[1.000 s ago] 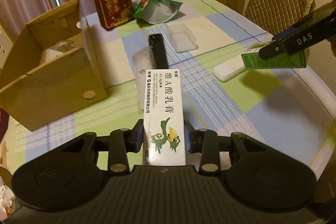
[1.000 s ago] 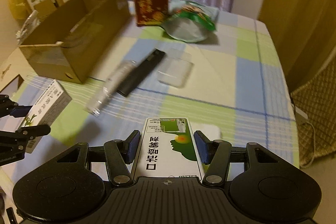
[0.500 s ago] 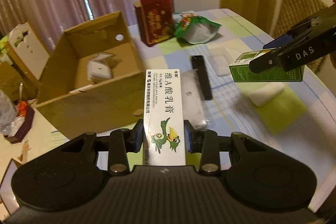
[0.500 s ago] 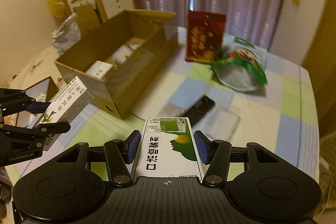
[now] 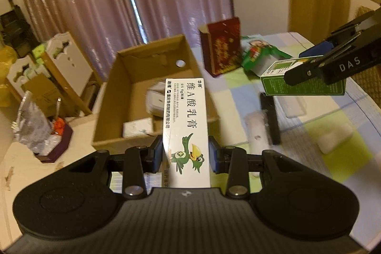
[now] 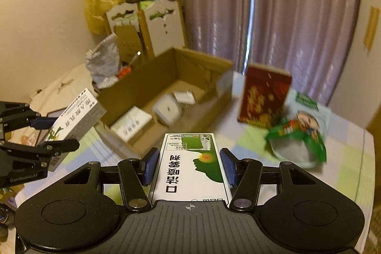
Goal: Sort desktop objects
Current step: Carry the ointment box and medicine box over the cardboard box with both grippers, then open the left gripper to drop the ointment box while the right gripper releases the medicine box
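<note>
Both grippers loaded: left gripper (image 5: 185,155) clamps a long white cardboard ointment box with a green bird print (image 5: 185,125), held above the near rim of the open brown corrugated carton (image 5: 114,97). Right gripper (image 6: 189,167) grips a glossy green-and-white rectangular spray box (image 6: 190,163), held above the checked tablecloth (image 6: 345,158) beside the carton's corner.

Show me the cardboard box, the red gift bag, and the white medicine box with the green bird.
cardboard box (image 6: 221,85), right wrist view, far end wall.
red gift bag (image 6: 264,99), right wrist view, front face.
white medicine box with the green bird (image 5: 185,125), left wrist view, printed top face.
</note>
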Action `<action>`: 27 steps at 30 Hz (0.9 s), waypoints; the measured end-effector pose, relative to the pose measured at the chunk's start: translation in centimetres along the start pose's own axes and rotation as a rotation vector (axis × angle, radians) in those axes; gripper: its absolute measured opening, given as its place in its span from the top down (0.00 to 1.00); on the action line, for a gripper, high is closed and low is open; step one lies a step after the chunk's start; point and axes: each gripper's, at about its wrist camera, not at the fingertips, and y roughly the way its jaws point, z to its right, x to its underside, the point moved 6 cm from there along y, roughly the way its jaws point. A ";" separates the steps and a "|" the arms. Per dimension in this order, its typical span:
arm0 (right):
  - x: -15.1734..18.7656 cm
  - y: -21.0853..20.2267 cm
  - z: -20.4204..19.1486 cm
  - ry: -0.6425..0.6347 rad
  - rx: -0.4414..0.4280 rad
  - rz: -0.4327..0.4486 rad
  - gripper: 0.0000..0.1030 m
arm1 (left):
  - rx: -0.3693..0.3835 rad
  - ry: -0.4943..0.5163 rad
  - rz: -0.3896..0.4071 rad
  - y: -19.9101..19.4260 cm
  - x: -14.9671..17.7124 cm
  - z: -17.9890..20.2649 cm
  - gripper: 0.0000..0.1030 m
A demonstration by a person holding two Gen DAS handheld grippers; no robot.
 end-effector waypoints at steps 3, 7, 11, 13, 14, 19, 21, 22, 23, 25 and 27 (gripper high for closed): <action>-2.6 1.1 -0.6 -0.004 -0.019 0.026 0.47 | -0.017 -0.008 0.003 0.5 -0.9 -1.6 0.68; -5.8 3.7 -1.7 -0.002 -0.022 0.047 0.47 | -0.033 -0.014 0.005 1.6 -2.2 -3.8 0.68; -8.6 7.6 -2.8 0.025 -0.024 0.035 0.47 | -0.019 0.004 0.001 4.4 -3.7 -6.3 0.68; -9.8 10.2 -3.2 0.036 -0.019 0.020 0.47 | -0.007 0.008 -0.008 6.5 -4.5 -7.8 0.68; -10.2 11.4 -3.3 0.043 -0.016 0.011 0.47 | -0.003 0.013 -0.013 7.5 -4.8 -8.5 0.68; -10.9 17.5 -3.4 0.073 0.003 -0.052 0.47 | 0.016 0.037 -0.063 12.7 -5.5 -11.4 0.68; -10.7 19.7 -3.2 0.084 0.011 -0.079 0.47 | 0.026 0.046 -0.085 14.4 -5.3 -11.9 0.68; -10.6 20.5 -3.0 0.089 0.014 -0.090 0.47 | 0.033 0.051 -0.099 15.2 -5.2 -12.1 0.68; -10.5 21.2 -2.7 0.094 0.018 -0.098 0.47 | 0.041 0.057 -0.109 16.0 -5.0 -12.2 0.68; -10.6 22.4 -2.3 0.101 0.023 -0.108 0.47 | 0.055 0.069 -0.125 17.4 -4.7 -12.2 0.68; -10.6 23.6 -1.8 0.108 0.029 -0.119 0.47 | 0.068 0.074 -0.137 18.5 -4.5 -12.1 0.68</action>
